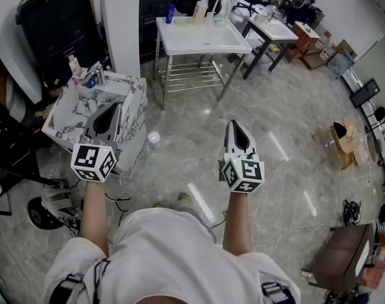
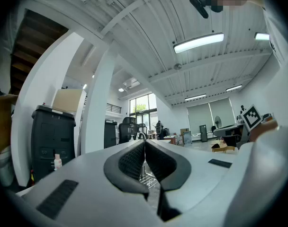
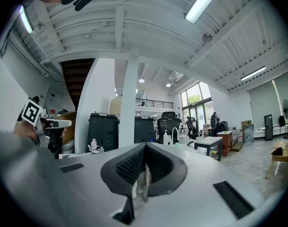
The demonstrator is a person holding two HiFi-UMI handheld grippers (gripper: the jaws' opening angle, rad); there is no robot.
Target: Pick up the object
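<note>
Both grippers are held up at chest height over a grey marble floor. In the head view my left gripper (image 1: 109, 114) hangs above the corner of a marble-topped stand (image 1: 66, 116), and my right gripper (image 1: 234, 128) is over bare floor. Each gripper's jaws meet at the tips with nothing between them, as the left gripper (image 2: 145, 144) and right gripper (image 3: 145, 148) show in their own views. A small white round object (image 1: 154, 138) lies on the floor between the two grippers. I cannot tell which thing is the task's object.
Small bottles (image 1: 74, 65) stand on the marble stand. A white table (image 1: 202, 38) with bottles on it stands further back, beside a white pillar (image 1: 121, 24). A black bin (image 1: 56, 18) is at far left, and desks and chairs (image 1: 278, 30) at far right.
</note>
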